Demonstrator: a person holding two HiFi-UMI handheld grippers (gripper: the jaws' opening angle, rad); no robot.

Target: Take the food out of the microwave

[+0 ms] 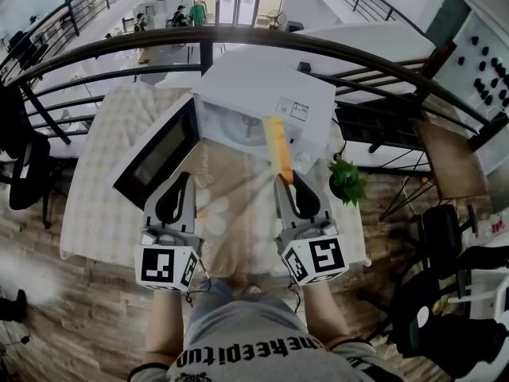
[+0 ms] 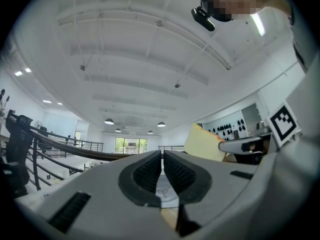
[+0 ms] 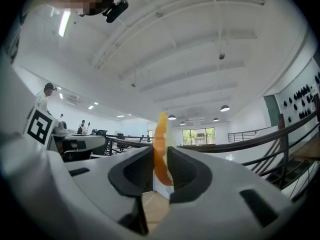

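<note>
Food [image 1: 277, 146]: a thin, flat slice, pale yellow on its broad face and deeper orange along its rim. In the head view it is seen as a long narrow strip. In the right gripper view it is seen edge-on [image 3: 160, 149], with a curved orange border. In the left gripper view its flat pale face [image 2: 205, 143] is shown.

Place of the food: it is held clear of the table, before the open mouth of the microwave [image 1: 266, 94], with its far end pointed at the cavity. Whether that end lies inside cannot be told.

Right claw [image 1: 285, 183]: it is closed on the near end of the slice. The slice stands upright between the two dark pads [image 3: 185, 171] and is pressed from both sides, and it rises well above the jaws.

Left claw [image 1: 186, 178]: its jaws are drawn together, with only a hairline slit seen between the ribbed pads [image 2: 149, 173]. Nothing is held. It is kept beside the right claw, in front of the door.

Microwave: a white box is set at the far side of the table. Its dark-windowed door [image 1: 157, 156] is swung wide to the left.

Table [image 1: 99, 205]: it is covered by a light checked cloth. A small green potted plant [image 1: 347, 180] is placed at its right edge.

Surroundings: a dark curved railing [image 1: 238, 40] is seen behind the microwave.
</note>
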